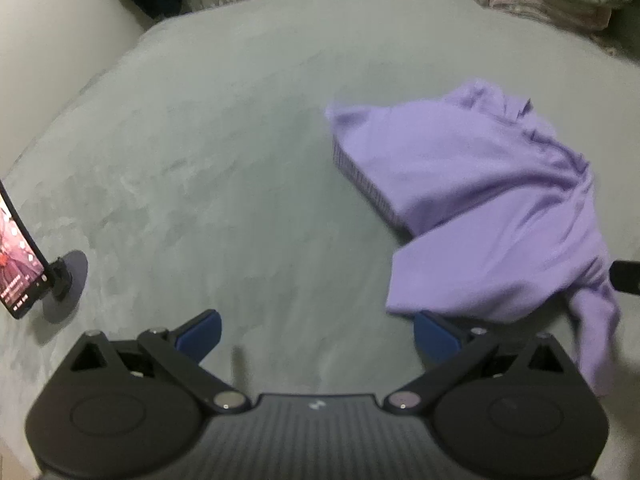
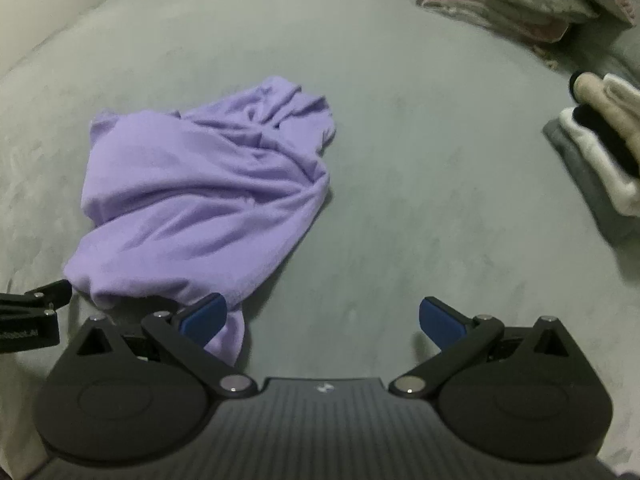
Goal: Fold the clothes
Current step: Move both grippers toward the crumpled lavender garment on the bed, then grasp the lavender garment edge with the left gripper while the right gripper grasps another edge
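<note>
We see a phone (image 1: 18, 256) left, folded stacks (image 2: 596, 152) right; the crumpled shirt (image 2: 200, 196) lies diagonally on the bed (image 2: 400, 160), both grippers' jaws wide.

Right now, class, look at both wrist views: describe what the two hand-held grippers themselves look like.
The left gripper and right gripper look alike: black bodies with ribbed centre panels bearing a small pale logo, round side discs, angular black linkage arms with silver pivot pins, and blue finger pads. No cables or sleeves show.

one purple garment (image 1: 472, 200), one phone (image 1: 18, 256) on a stand, two tongs (image 1: 318, 338) (image 2: 322, 320), one folded stack (image 2: 596, 152)
</note>
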